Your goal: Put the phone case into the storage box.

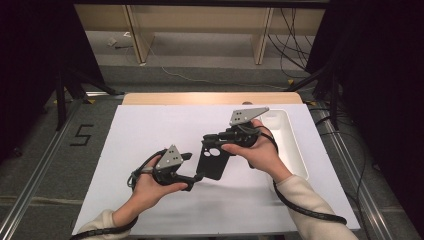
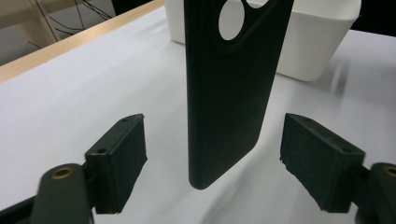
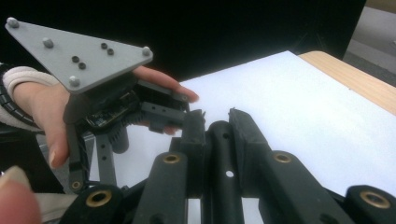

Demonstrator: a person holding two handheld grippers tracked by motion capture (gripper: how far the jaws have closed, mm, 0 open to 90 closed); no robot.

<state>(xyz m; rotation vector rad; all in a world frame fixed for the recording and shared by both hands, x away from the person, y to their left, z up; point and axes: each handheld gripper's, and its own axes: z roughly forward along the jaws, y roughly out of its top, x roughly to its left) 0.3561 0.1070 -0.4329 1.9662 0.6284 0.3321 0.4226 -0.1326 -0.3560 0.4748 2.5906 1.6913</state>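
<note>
Left gripper (image 2: pixel 212 163) fingers (apparently untouching) flank phone case (image 2: pixel 229 93), right gripper (image 3: pixel 215 119) clamping it.

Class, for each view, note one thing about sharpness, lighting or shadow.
High view: even light, dark surroundings, soft shadows on the white table sheet. Left gripper view: black plastic phone case sharp, white plastic bin softer. Right gripper view: near fingertip blurred.

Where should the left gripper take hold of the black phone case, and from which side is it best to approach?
The right gripper is shut on the camera-hole end of the phone case, so its plain lower end hangs free above the table. The left gripper is probably best closed there, across the narrow width, approaching end-on from below: the left gripper view shows its open pads already flanking both long edges.
</note>
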